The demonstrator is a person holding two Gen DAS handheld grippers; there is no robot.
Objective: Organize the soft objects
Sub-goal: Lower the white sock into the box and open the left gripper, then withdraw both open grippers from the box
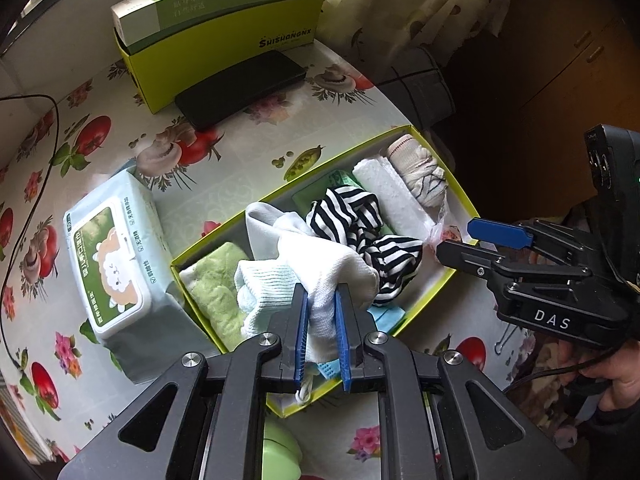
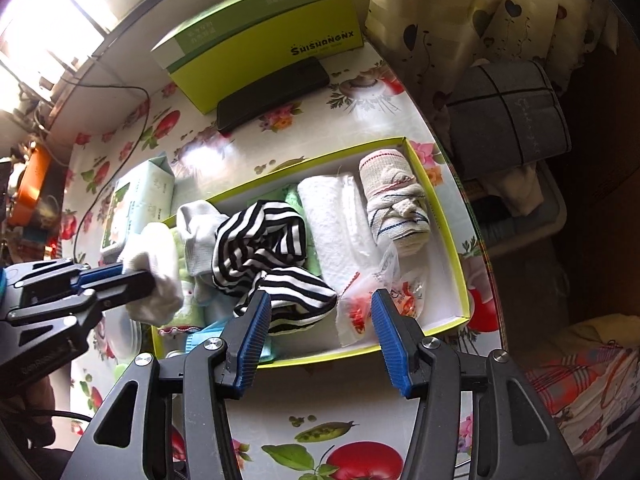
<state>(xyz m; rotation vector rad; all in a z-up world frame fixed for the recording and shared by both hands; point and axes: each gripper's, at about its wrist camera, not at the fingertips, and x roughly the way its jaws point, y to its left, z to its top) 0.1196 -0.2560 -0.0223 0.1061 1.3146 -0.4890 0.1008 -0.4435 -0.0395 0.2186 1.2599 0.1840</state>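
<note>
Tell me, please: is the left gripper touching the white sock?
Touching. In the left wrist view, the left gripper has both blue pads pressed on the white sock, with cloth pinched between them. The right wrist view shows the same grip from the side.

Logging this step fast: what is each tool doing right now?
Left tool: closed, holding a white sock.
Right tool: open, holding nothing.
</note>
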